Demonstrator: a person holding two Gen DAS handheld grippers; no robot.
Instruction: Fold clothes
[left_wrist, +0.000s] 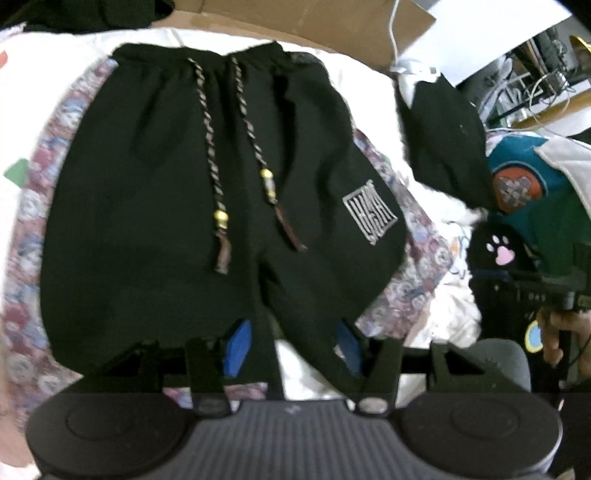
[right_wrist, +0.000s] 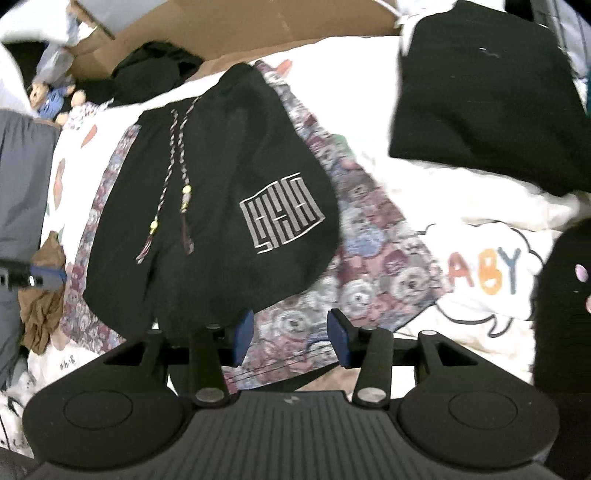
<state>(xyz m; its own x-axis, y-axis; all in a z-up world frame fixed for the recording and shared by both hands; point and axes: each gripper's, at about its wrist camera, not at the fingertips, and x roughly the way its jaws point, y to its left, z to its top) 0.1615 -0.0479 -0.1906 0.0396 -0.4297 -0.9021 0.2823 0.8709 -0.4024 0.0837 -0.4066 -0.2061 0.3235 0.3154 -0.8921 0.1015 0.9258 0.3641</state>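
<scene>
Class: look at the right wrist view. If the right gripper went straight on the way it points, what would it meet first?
Most likely the floral patterned cloth spread beneath it: the open right gripper frames that fabric, with the black shorts just left. Depth is hard to judge.

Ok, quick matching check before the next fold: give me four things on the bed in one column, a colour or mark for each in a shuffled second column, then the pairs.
1. shorts
2. drawstring beads
3. gripper pads
4. white bedding

A. blue
B. coloured letters A, B, Y
C. yellow
D. black with a silver maze-like logo

Pairs: 1-D, 2-C, 3-A, 4-B
</scene>
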